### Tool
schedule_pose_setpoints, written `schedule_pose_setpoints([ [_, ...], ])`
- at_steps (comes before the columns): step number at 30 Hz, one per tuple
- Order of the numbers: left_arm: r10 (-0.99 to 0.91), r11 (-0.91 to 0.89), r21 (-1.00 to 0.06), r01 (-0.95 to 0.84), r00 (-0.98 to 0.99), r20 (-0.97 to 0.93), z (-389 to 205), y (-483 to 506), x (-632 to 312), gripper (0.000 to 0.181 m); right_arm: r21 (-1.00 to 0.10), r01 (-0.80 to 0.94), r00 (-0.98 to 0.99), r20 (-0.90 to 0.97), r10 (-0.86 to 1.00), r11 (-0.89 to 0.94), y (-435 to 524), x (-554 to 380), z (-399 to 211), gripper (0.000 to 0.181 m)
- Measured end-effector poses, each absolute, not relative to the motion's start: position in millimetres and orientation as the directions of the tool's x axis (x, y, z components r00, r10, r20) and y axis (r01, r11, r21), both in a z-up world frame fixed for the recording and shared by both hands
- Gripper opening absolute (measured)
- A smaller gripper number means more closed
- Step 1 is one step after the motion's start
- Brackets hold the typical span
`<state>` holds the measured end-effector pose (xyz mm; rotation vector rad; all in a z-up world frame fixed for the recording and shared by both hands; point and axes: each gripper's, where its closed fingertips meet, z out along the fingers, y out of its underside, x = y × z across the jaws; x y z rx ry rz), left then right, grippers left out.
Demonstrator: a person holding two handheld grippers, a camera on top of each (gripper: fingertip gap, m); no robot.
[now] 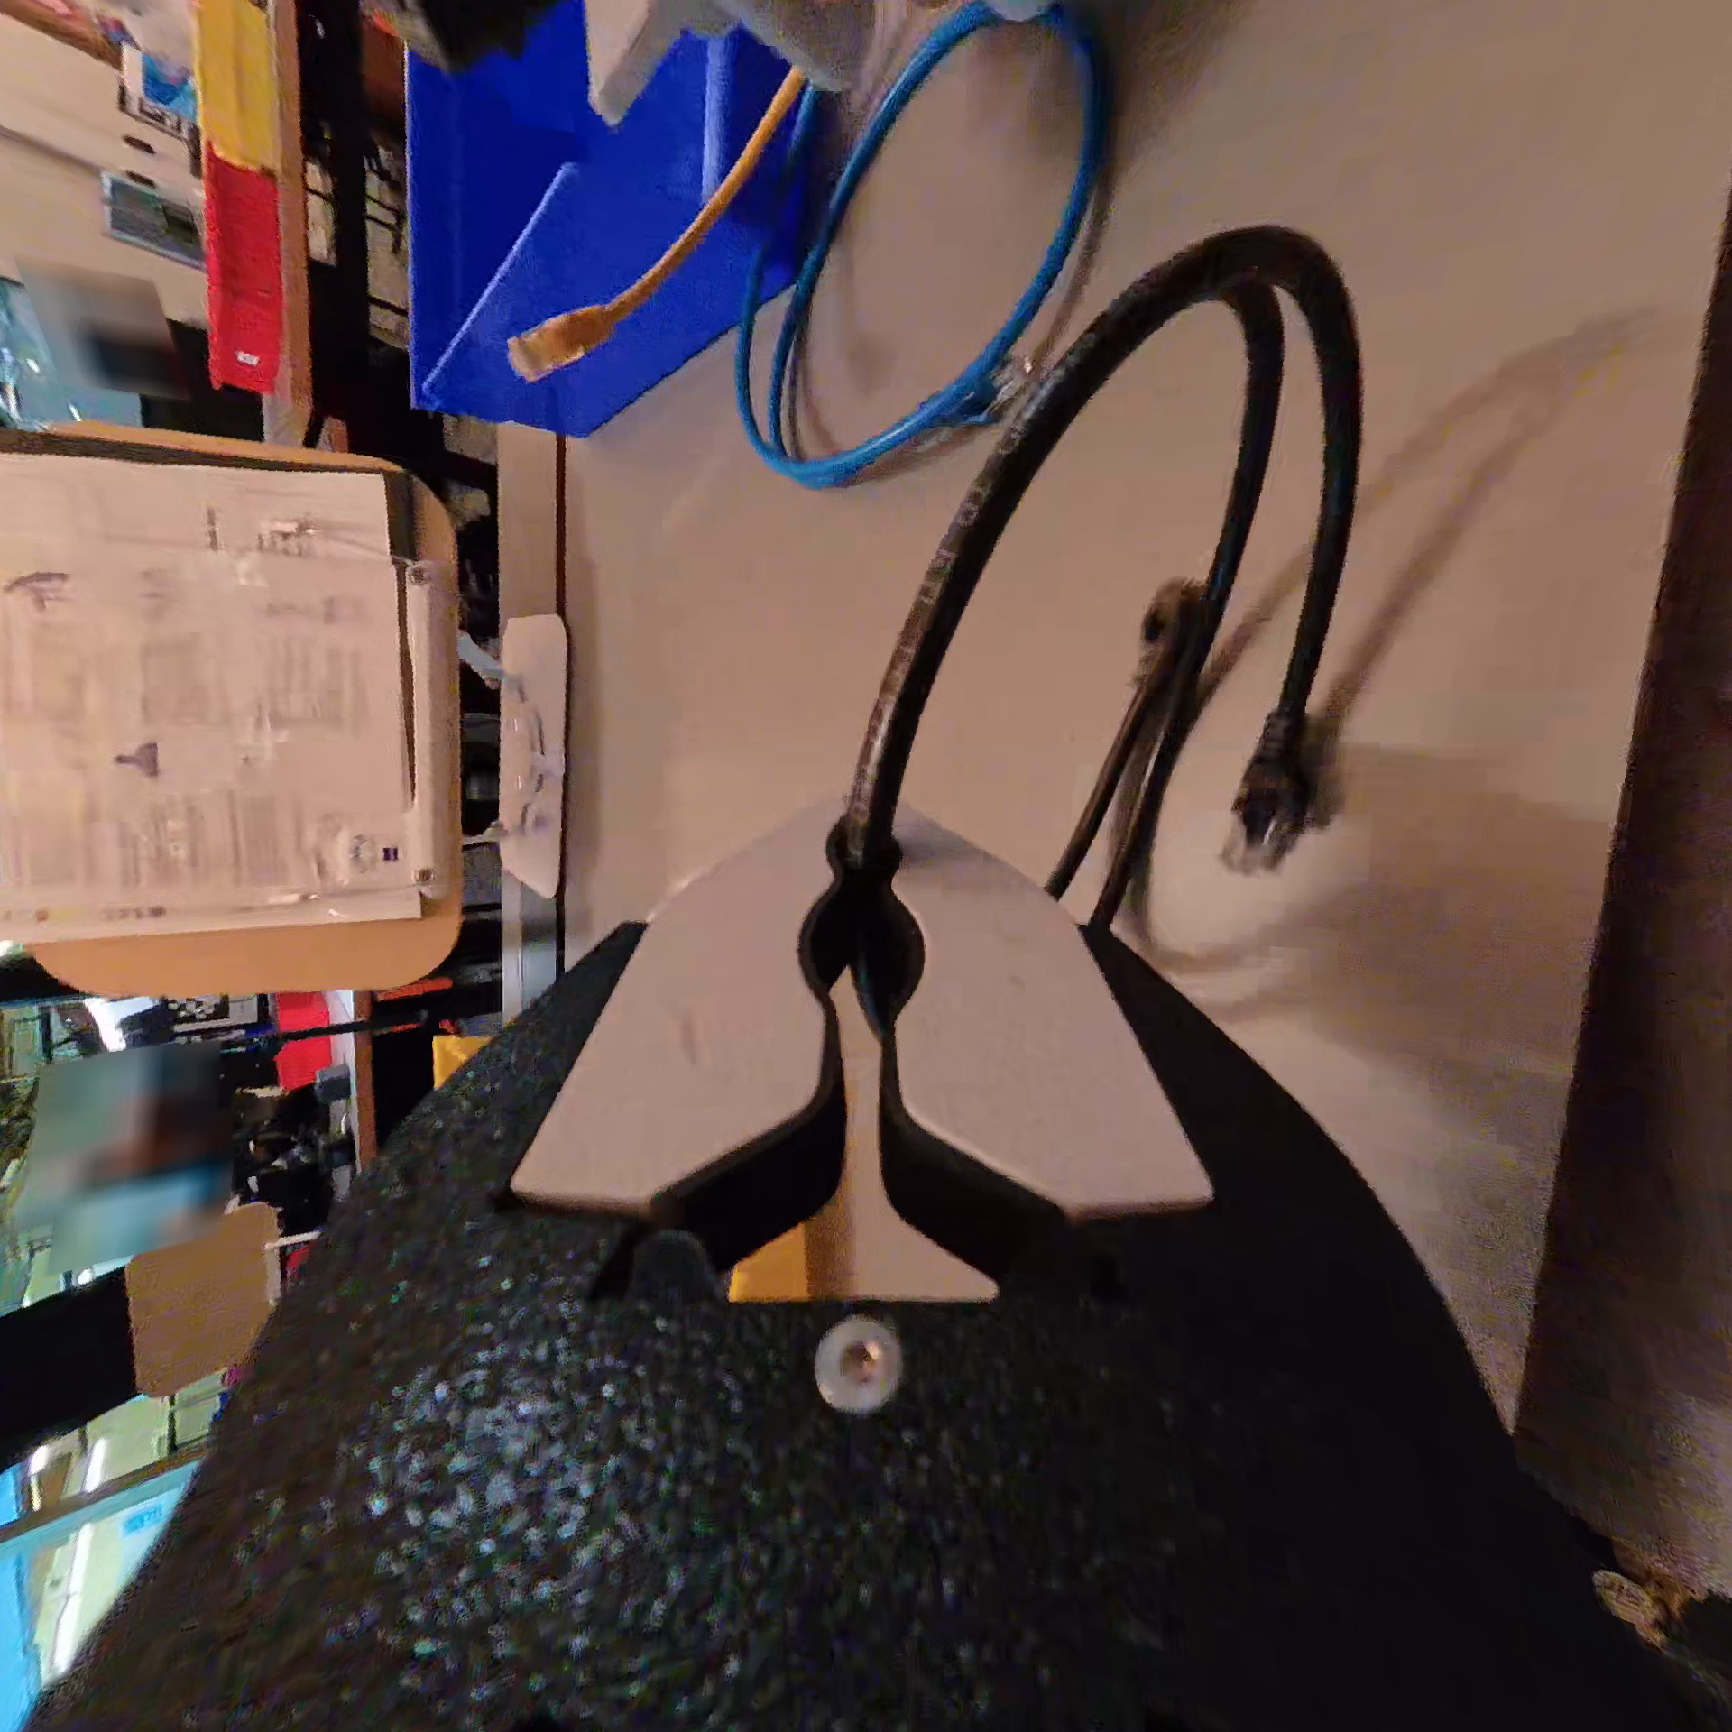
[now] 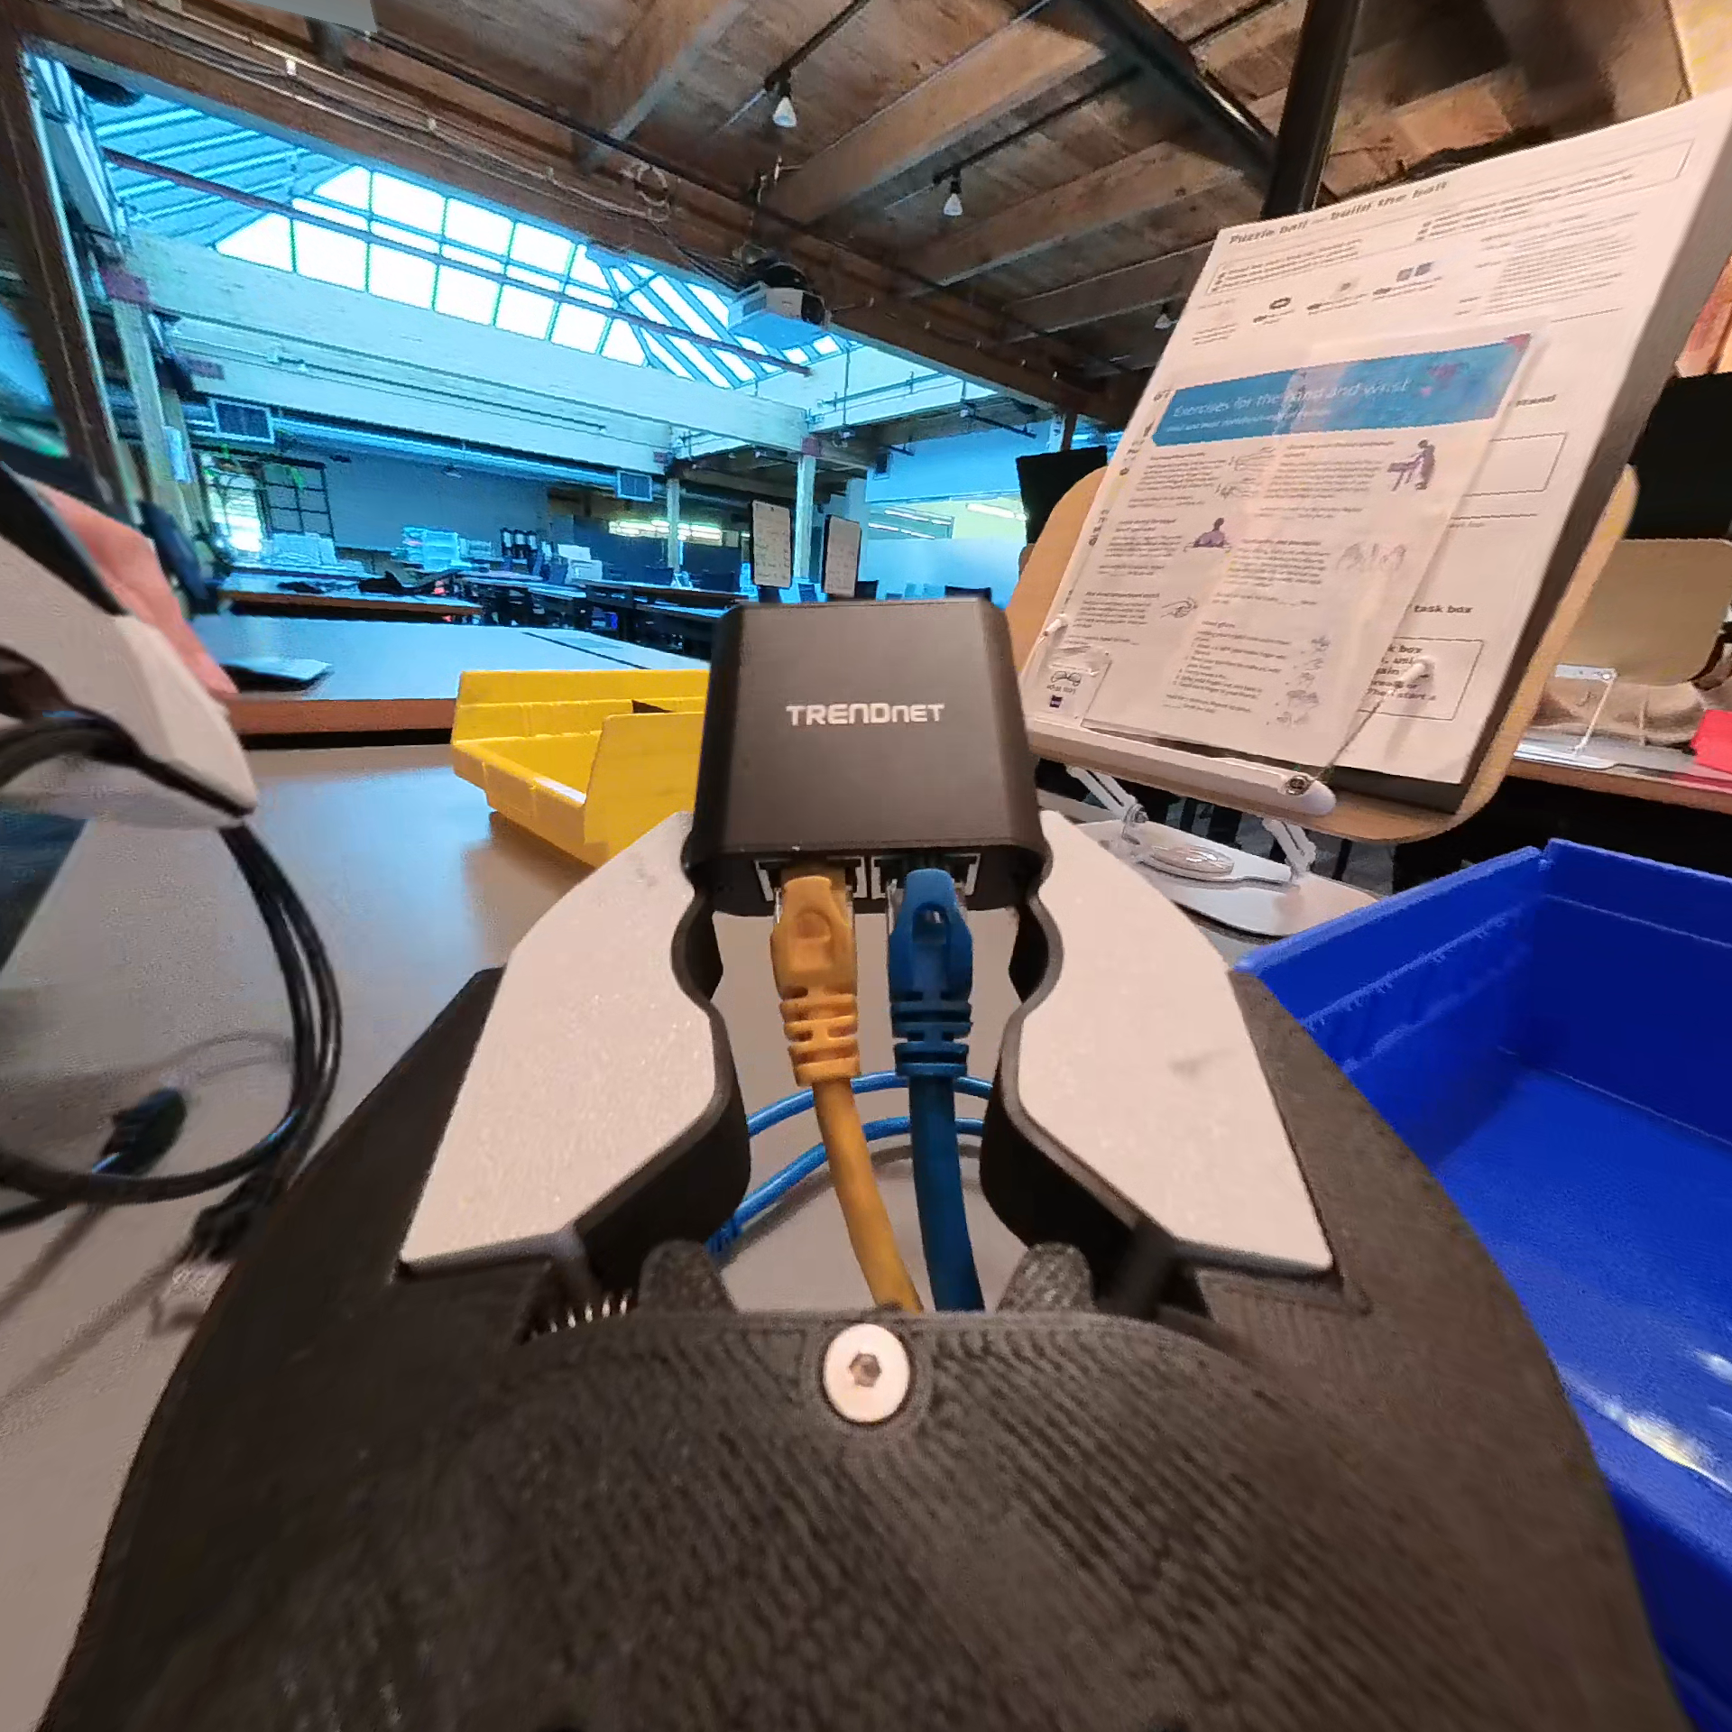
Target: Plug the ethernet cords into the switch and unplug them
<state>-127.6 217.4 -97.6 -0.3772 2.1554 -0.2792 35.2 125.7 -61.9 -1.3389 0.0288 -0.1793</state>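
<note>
My right gripper (image 2: 867, 881) is shut on a black switch (image 2: 867, 731) and holds it above the table. A yellow cord (image 2: 815, 975) and a blue cord (image 2: 928, 975) are plugged into two of its ports. My left gripper (image 1: 867, 834) is shut on a black cord (image 1: 947, 562), which arcs up and over; its free plug (image 1: 1270, 787) hangs down to the right. In the left wrist view the yellow cord's free plug (image 1: 558, 342) and a blue cord loop (image 1: 797, 375) hang at the top. The left gripper also shows at the left of the right wrist view (image 2: 141, 722).
A blue bin (image 2: 1518, 1078) stands at the right, a yellow bin (image 2: 562, 740) behind the switch. A document stand with printed sheets (image 2: 1312, 525) is at the back right. The beige table (image 1: 750, 609) lies under the cords.
</note>
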Motion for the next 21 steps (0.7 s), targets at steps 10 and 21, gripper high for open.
schedule_pose_setpoints([
  [10,-0.164,0.986,-0.136,-0.094,-0.460,-0.872,-100.3,216.8,-150.7,0.000,-0.970,0.169,0.980,0.146,-0.136,0.175,133.6,27.7,-65.9,0.061],
  [21,-0.413,0.897,-0.374,-0.236,-0.750,-0.517,-184.8,216.6,-175.3,0.044,-0.969,0.182,0.979,0.163,-0.122,0.167,134.6,24.3,-67.0,0.061],
])
